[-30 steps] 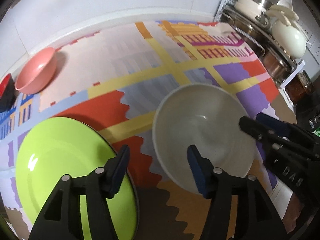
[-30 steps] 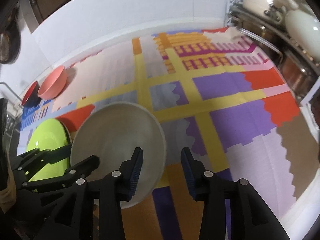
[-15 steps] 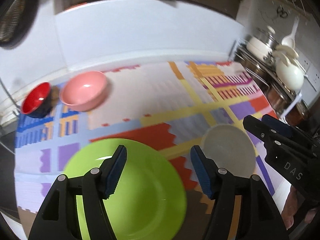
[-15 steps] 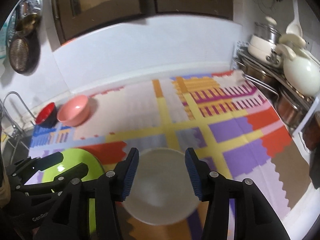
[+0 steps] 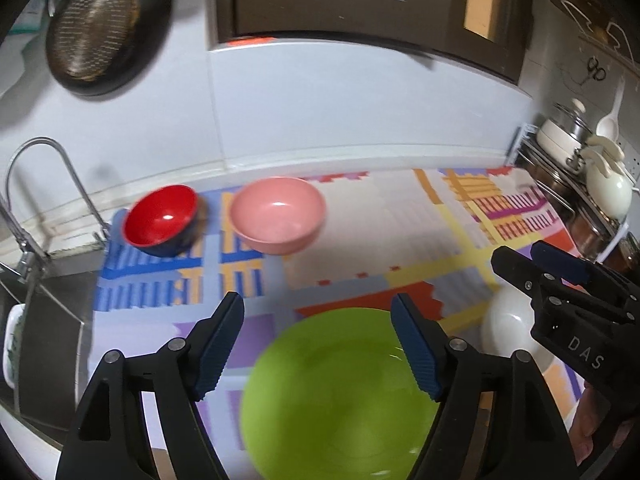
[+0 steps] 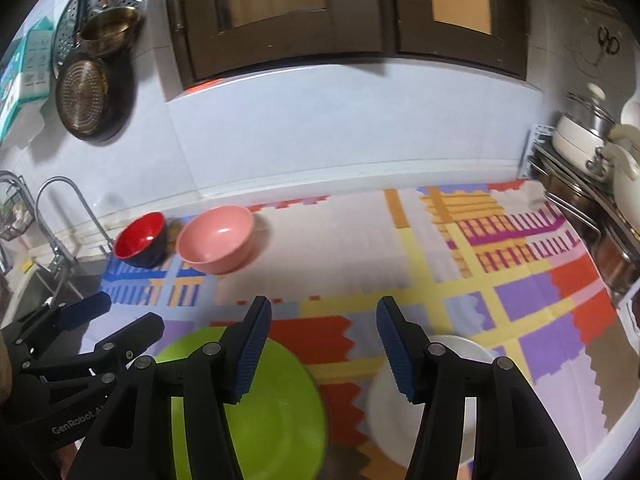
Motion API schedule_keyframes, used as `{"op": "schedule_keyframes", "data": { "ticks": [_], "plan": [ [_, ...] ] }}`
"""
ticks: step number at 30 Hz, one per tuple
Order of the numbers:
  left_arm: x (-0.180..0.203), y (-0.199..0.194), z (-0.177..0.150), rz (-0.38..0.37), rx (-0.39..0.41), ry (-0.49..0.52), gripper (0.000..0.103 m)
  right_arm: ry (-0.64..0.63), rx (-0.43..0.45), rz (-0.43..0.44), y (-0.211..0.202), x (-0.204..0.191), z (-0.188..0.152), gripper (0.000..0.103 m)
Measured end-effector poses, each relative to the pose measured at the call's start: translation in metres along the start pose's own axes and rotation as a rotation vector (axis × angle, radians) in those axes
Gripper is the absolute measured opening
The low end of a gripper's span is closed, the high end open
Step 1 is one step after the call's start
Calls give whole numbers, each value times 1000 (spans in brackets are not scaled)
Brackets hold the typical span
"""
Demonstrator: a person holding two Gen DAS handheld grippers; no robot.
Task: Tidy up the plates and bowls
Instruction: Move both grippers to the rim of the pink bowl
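A lime green plate [image 5: 336, 396] [image 6: 276, 412] lies near the front of the patterned mat, with a white bowl [image 5: 508, 332] [image 6: 396, 404] to its right. At the back left stand a pink bowl [image 5: 279, 214] [image 6: 217, 239] and a red bowl [image 5: 162, 220] [image 6: 141, 239]. My left gripper [image 5: 318, 344] hangs above the green plate, its jaws opening with nothing between them. My right gripper [image 6: 322, 350] hovers over the mat between plate and white bowl, jaws also opening and empty. Each gripper shows at the edge of the other's view.
A sink with a curved tap [image 5: 52, 184] lies at the left. A rack of pots and a cream kettle [image 5: 608, 188] stands at the right. Strainers [image 6: 84, 100] hang on the wall, under dark cabinets [image 6: 320, 12]. The patterned mat [image 6: 520, 280] covers the counter.
Both grippers have risen and pulled back from the white bowl, which now sits low in view. Both jaws have spread wider. The wall and cabinets have come into view.
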State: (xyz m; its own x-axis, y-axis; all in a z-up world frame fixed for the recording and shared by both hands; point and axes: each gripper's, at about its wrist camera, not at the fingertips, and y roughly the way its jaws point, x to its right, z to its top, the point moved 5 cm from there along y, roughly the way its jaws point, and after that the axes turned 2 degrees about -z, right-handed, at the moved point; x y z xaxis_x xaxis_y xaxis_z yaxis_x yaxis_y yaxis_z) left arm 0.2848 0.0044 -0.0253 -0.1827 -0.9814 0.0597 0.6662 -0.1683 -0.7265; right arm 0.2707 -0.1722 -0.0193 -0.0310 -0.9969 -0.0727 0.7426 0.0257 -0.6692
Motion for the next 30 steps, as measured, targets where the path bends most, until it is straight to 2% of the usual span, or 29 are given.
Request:
{"op": "schedule_keyframes", "data": {
  "ticks": [7, 14, 24, 30],
  "plan": [
    [-41, 5, 5, 48, 13, -34, 78, -23, -10, 18, 16, -36, 11, 56],
    [-75, 30, 16, 76, 17, -62, 78, -20, -1, 24, 41, -61, 25, 56],
    [-103, 86, 44, 62, -4, -80, 77, 26, -45, 48, 105, -82, 44, 56],
    [-110, 118, 54, 43, -34, -84, 74, 59, -104, 68, 147, -89, 50, 56]
  ]
}}
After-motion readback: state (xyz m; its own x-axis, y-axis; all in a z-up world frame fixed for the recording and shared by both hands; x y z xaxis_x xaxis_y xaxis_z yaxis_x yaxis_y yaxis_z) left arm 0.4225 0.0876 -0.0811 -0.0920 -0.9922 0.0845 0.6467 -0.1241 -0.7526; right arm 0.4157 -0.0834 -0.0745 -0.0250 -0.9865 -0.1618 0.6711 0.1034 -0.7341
